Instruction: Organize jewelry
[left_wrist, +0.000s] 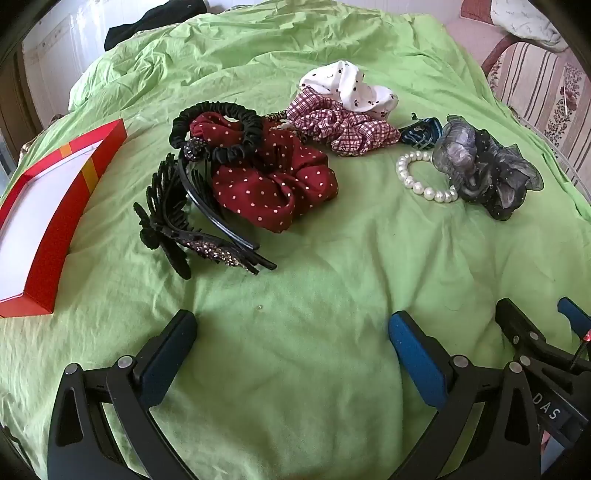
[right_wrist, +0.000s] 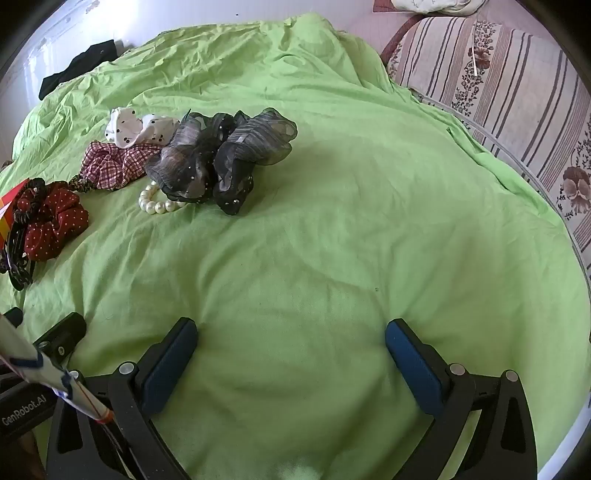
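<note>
My left gripper (left_wrist: 291, 325) hangs low in its frame with jaws spread wide and nothing between them, above a green bedsheet (left_wrist: 314, 280). My right gripper (right_wrist: 291, 332) is likewise spread and empty over bare sheet. Above the left jaws, at centre frame, a red polka-dot scrunchie (left_wrist: 273, 184) lies touching a black ruched headband (left_wrist: 218, 125) and black hair clips (left_wrist: 192, 229). To the upper right sit a checked scrunchie (left_wrist: 340, 125) and a white dotted scrunchie (left_wrist: 351, 86). At right, a pearl bracelet (left_wrist: 421, 181) touches a grey organza scrunchie (left_wrist: 484, 170). A red box (left_wrist: 48, 221) with white lining stands open at the left edge.
</note>
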